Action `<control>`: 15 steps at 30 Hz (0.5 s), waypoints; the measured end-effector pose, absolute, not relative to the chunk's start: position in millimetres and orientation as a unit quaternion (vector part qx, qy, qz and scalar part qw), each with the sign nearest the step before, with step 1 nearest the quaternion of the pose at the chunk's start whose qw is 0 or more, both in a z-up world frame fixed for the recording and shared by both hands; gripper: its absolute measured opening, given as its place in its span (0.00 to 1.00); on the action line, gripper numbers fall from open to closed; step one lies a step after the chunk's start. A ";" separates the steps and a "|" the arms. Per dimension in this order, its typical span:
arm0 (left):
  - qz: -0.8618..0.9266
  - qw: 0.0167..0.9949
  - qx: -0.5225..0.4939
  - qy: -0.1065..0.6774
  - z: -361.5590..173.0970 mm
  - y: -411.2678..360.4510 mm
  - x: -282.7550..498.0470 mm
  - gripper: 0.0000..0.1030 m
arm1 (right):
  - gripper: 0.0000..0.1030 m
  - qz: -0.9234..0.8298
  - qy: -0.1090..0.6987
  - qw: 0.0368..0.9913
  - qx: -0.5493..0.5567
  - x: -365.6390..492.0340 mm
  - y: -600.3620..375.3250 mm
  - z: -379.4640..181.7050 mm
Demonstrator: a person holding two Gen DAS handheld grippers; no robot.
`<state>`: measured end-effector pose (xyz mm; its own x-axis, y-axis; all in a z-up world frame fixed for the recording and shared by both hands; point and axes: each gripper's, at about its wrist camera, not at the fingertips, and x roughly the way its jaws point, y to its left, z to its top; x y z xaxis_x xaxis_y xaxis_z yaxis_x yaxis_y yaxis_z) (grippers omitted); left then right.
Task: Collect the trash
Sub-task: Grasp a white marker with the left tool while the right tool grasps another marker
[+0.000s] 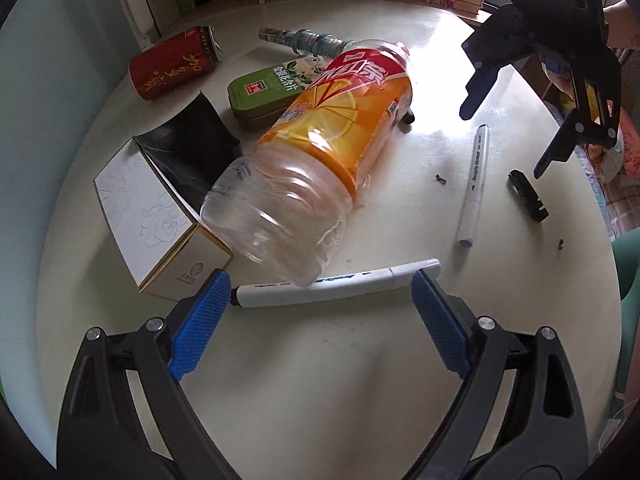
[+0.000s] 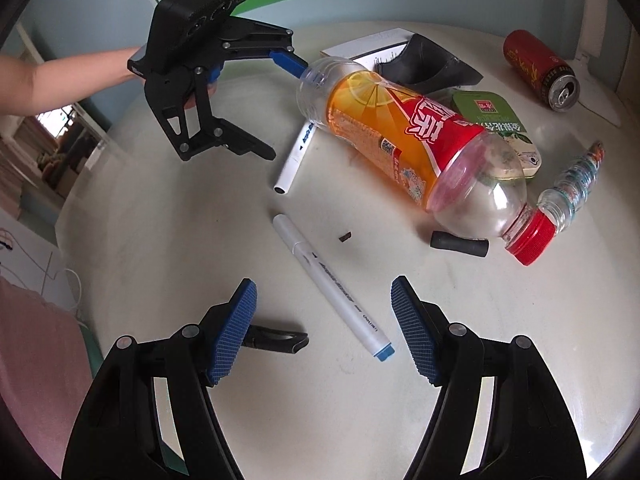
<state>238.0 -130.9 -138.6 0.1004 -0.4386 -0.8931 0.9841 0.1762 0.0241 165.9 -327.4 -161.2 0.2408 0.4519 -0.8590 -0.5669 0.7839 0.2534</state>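
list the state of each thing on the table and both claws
big bottle: on its side, red cap on, empty
red can: on its side, opened
small bottle: lying down, no cap
green tin: lid shut
white box: open
left claw: open, empty
right claw: open, empty, above a marker

The left gripper [image 1: 320,308] tilts steeply down over the surface [image 1: 340,380], its jaws spread wide with nothing between the blue pads [image 1: 200,320]; seen from the right wrist view it is carried by a bare forearm [image 2: 68,76] reaching in from the left edge. The right gripper [image 2: 324,320] also tilts steeply down, its jaws standing wide apart and gripping nothing. From the left wrist view it hangs at the upper right, clear of the surface, with part of a hand [image 1: 620,12] behind it.
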 end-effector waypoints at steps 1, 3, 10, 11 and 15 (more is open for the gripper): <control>-0.548 0.653 0.346 0.393 -140.0 -131.9 239.5 0.87 | 0.69 0.326 0.526 0.784 -0.054 168.8 -325.8 -164.4; -0.561 0.642 0.345 0.393 -143.4 -134.0 241.7 0.87 | 0.68 0.328 0.530 0.780 -0.052 171.0 -324.0 -169.0; -0.575 0.618 0.349 0.407 -157.5 -131.5 234.8 0.87 | 0.67 0.337 0.544 0.766 -0.059 170.0 -319.7 -176.6; -0.573 0.618 0.350 0.409 -157.4 -129.7 232.7 0.87 | 0.67 0.338 0.545 0.765 -0.063 169.0 -319.8 -177.1; -0.561 0.628 0.348 0.412 -156.7 -122.2 220.0 0.84 | 0.51 0.338 0.539 0.767 -0.083 164.2 -319.7 -177.8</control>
